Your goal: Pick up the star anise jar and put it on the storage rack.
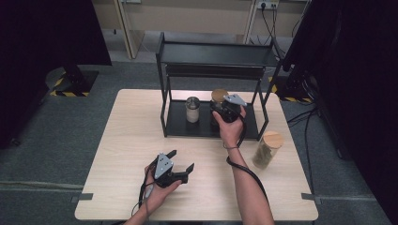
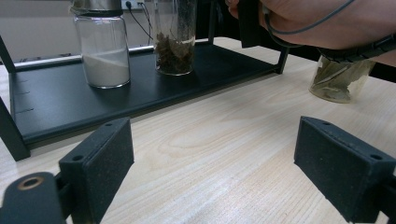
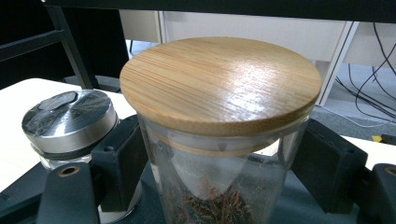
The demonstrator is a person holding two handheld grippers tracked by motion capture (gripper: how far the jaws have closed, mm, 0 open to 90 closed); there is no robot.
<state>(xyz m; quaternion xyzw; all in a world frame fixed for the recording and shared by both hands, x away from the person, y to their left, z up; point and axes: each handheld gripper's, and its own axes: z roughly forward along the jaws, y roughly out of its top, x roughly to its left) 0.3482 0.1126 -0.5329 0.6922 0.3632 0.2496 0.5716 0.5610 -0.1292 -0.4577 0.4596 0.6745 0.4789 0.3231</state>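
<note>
- High view: the right gripper point(image 1: 224, 108) reaches onto the lower shelf of the black rack point(image 1: 187, 127), with a jar with a wooden lid point(image 1: 218, 96) between its jaws.
- Right gripper view: the jaws stand on either side of that jar point(image 3: 219, 140), just under the lid. The left pad point(image 3: 122, 158) is against the glass, while the right pad point(image 3: 327, 163) sits at the glass, and I cannot tell whether it touches. The jar stands upright, with dark brown bits at its bottom.
- Just to the left of this gripper, on the same shelf, stands a jar with a metal lid point(image 3: 70, 119), close to the held jar.
- The left gripper point(image 1: 180, 169) rests low over the table point(image 1: 126, 140), well short of the rack, with its jaws spread wide and nothing between them.
- Left gripper view: beyond the open pads point(image 2: 100, 158), the metal-lidded jar point(image 2: 102, 51) holds white powder. The wooden-lidded jar point(image 2: 175, 42) stands to its right.
- To the right of the right hand point(image 1: 231, 129), off the rack, a third jar of leaves point(image 1: 266, 150) stands on the table.
</note>
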